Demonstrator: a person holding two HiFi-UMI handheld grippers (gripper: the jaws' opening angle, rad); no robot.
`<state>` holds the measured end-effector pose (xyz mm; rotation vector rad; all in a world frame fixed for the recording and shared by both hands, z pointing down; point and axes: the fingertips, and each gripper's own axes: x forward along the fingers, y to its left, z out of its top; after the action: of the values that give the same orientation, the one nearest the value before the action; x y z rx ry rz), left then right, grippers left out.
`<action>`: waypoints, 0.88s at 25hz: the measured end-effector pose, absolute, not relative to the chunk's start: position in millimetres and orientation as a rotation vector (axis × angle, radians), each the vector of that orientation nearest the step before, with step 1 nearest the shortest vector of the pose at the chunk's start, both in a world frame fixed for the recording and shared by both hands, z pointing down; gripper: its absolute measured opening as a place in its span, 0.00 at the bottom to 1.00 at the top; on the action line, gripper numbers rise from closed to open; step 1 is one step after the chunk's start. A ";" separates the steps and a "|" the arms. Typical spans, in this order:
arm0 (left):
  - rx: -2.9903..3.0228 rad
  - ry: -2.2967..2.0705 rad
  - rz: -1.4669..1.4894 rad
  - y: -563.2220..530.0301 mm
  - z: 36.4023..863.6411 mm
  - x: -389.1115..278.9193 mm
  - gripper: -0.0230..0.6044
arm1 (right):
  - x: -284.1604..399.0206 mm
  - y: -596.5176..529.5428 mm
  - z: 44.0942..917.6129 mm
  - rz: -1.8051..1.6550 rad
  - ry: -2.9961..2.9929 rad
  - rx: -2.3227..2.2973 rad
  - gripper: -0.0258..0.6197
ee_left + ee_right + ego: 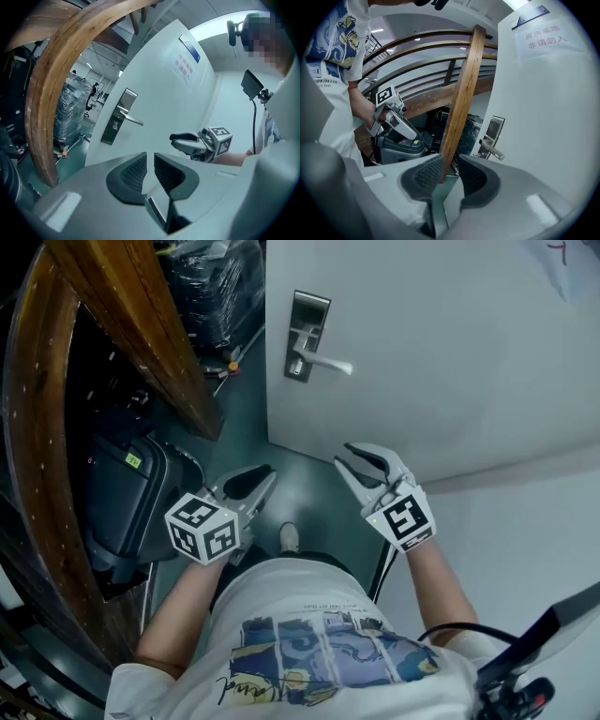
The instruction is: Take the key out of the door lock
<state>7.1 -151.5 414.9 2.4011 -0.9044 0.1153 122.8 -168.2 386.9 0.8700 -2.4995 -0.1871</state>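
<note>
The white door carries a metal lock plate with a lever handle. No key can be made out on it in any view. My left gripper is held low in front of the person, well short of the door, with its jaws a little apart and nothing between them. My right gripper hangs beside it, nearer the door's lower face, open and empty. The left gripper view shows its pads slightly parted, the lock plate far ahead. The right gripper view looks past its open jaws toward the lock plate.
A curved wooden railing runs along the left, close to the door's edge. Below it stands a black suitcase. A plastic-wrapped pallet sits beyond the doorway. A paper sign hangs on the door. The person's shoe is on the green floor.
</note>
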 end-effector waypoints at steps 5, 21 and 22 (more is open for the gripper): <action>2.349 -0.919 0.109 -189.8 429.4 19.7 0.15 | 128.5 -221.6 376.4 -0.299 -2.470 0.844 0.20; 2.211 -0.811 0.099 -305.2 462.4 20.5 0.22 | 99.1 -354.4 400.5 -0.361 -2.366 0.653 0.29; 2.203 -0.801 0.099 -310.0 464.9 21.2 0.22 | 97.9 -357.7 404.2 -0.352 -2.358 0.641 0.29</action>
<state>21.2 -310.0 464.9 2.2032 -0.8005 0.0988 97.9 -357.7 404.2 0.6412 -2.3584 -0.3523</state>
